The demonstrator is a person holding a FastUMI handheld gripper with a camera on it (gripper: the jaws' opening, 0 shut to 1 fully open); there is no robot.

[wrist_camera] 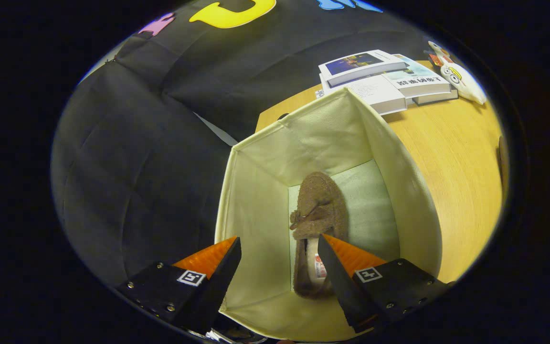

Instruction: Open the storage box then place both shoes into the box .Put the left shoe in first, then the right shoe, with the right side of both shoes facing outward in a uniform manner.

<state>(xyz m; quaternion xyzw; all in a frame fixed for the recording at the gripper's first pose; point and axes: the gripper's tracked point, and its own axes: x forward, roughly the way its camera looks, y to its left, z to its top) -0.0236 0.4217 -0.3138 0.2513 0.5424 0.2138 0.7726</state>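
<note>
Wooden table (456,157) is carrying the open box (260,191); books (380,79) are lying beyond it. I'm hovering the gripper (280,253) over the box, fingers spread wide, holding nothing. One shoe (318,210) is lying on the box floor, just past the right finger.

A: How does the storage box (399,191) look?
B: It is a cream fabric box, standing open at the corner of the worktop (456,157).
A: And the shoe?
B: One brown fuzzy shoe (318,210) with a small bow lies flat on the box's floor, along its left wall, toe toward the far wall.
</note>
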